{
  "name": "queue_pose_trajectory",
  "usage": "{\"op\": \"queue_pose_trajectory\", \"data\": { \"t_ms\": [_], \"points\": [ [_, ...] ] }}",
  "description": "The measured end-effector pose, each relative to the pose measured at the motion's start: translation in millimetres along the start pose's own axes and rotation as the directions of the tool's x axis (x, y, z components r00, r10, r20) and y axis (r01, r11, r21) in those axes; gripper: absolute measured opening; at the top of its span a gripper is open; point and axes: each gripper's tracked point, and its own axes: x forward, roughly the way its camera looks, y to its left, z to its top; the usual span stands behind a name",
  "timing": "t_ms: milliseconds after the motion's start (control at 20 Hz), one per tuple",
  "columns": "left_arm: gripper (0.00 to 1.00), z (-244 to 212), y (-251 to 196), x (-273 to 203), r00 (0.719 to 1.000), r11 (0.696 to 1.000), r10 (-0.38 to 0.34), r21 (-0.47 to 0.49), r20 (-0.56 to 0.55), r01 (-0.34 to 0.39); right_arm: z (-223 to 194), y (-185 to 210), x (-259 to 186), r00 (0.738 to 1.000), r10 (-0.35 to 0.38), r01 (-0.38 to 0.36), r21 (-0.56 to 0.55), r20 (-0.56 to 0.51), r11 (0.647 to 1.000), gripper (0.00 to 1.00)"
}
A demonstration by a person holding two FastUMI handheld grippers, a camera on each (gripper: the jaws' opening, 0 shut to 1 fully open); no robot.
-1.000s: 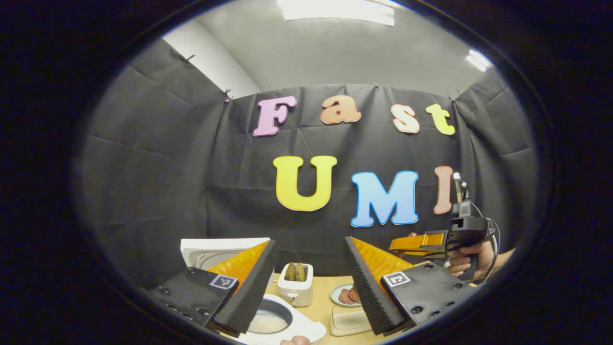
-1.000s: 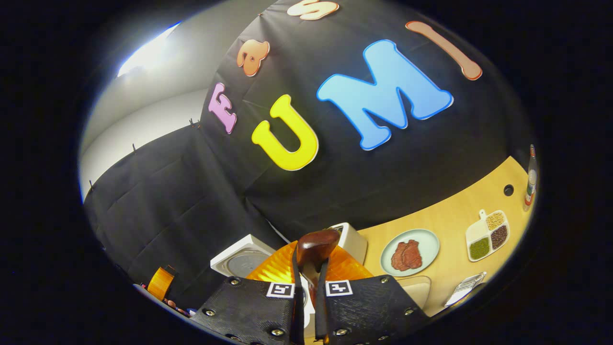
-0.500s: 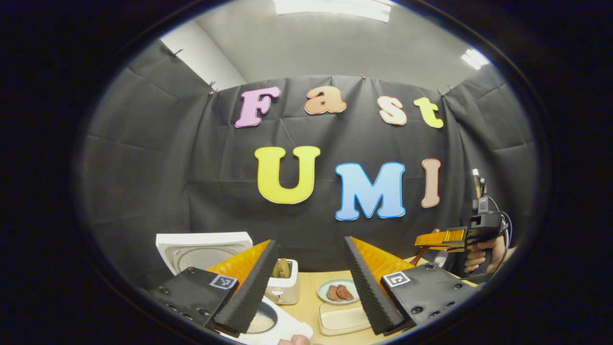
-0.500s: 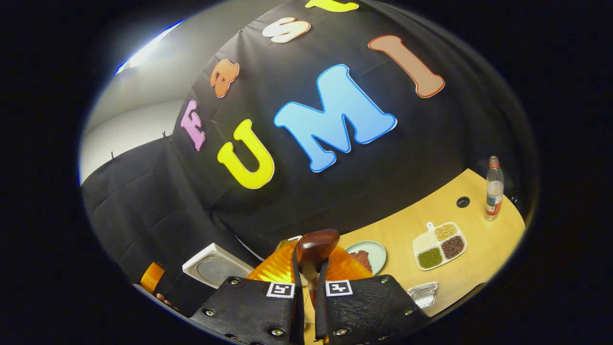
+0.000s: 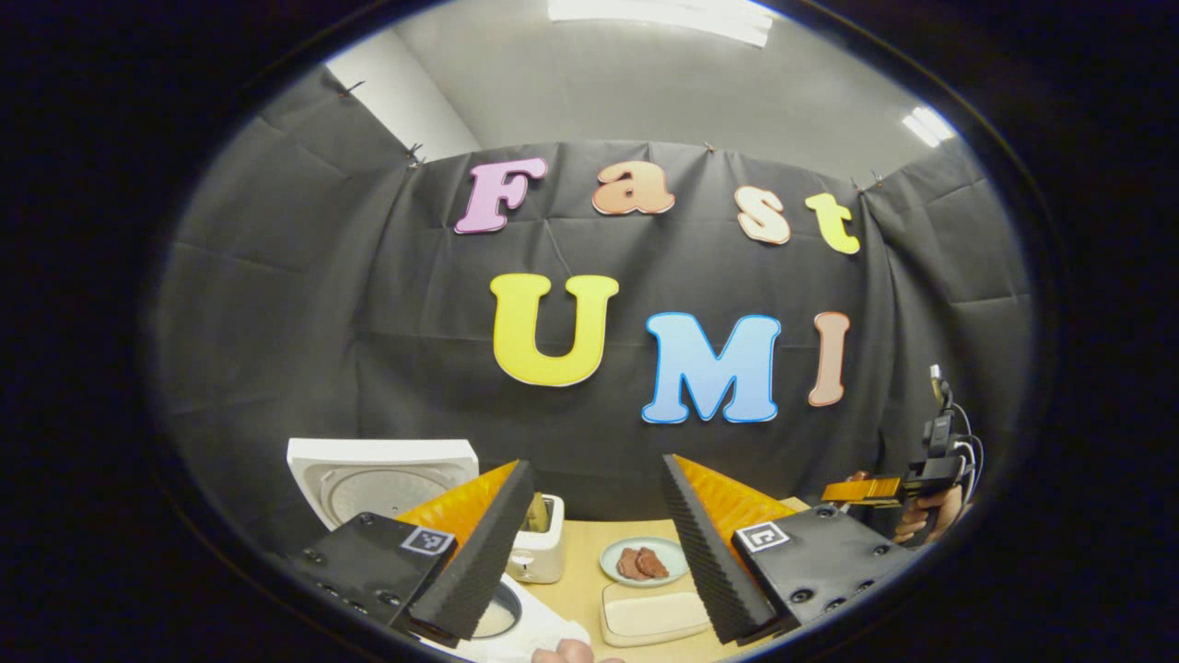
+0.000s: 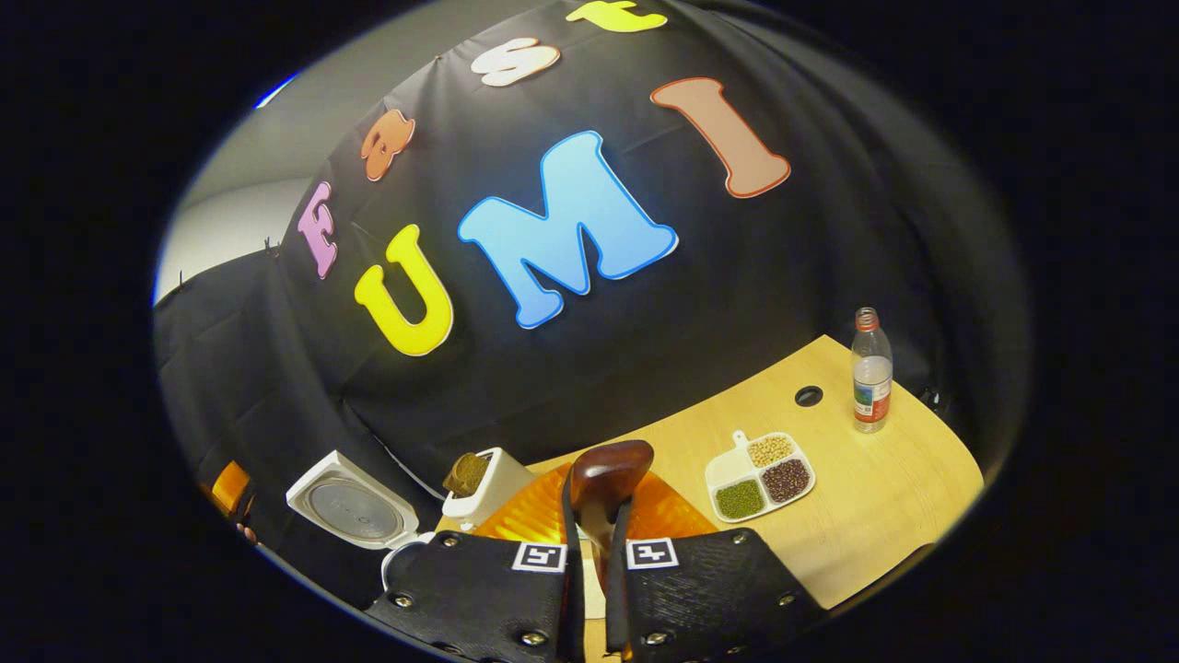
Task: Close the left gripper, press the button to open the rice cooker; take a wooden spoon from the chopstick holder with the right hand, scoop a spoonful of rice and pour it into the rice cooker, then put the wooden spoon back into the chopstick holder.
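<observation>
Two fingers of the right gripper [image 6: 589,571] are pressed together on the handle of the wooden spoon [image 6: 603,479], whose dark bowl sticks up at 12 o'clock just beyond the fingertips, above the wooden table [image 6: 884,516]. From that gripper, the rice cooker [image 6: 355,511] stands at about 10 o'clock with its lid raised, the toaster [image 6: 484,483] sits at 11 o'clock, the divided tray of grains [image 6: 760,474] lies at 1 o'clock, and the water bottle [image 6: 870,373] stands farther off at 2 o'clock. The chopstick holder cannot be made out.

In the left gripper view, the left gripper [image 5: 589,539] is held with its fingers spread wide and nothing between them. Its left finger overlaps the open rice cooker [image 5: 382,474], with the pot at 7 o'clock. The toaster [image 5: 539,543] and a plate of meat [image 5: 643,562] show in the gap between the fingers. At 3 o'clock, well apart, a hand [image 5: 921,520] holds the right gripper [image 5: 866,491].
</observation>
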Motion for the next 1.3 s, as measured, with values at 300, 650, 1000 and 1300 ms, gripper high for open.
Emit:
{"op": "queue_pose_trajectory", "data": {
  "t_ms": [300, 650, 1000, 1300],
  "points": [
    [0.99, -5.3, -2.5, -4.8, 1.000, 0.999, 0.020, 0.031, -0.016, -0.019, -26.2, -50.3, 4.8, 0.988, -0.149, 0.147, -0.044, -0.033, 0.988, 0.10],
    [0.95, -6.3, 5.3, -15.4, 0.997, 0.995, 0.068, 0.080, -0.027, -0.066, -64.4, -83.3, 22.3, 0.969, -0.228, 0.226, -0.037, -0.090, 0.973, 0.09],
    [0.91, -5.5, 8.8, -22.2, 0.995, 0.990, 0.095, 0.110, -0.030, -0.091, -101.4, -99.4, 47.1, 0.950, -0.291, 0.286, -0.060, -0.112, 0.956, 0.10],
    [0.96, -8.1, 22.0, -28.4, 0.991, 0.985, 0.131, 0.115, -0.038, -0.126, -115.0, -107.1, 56.7, 0.944, -0.314, 0.308, -0.067, -0.101, 0.949, 0.09]
  ]
}}
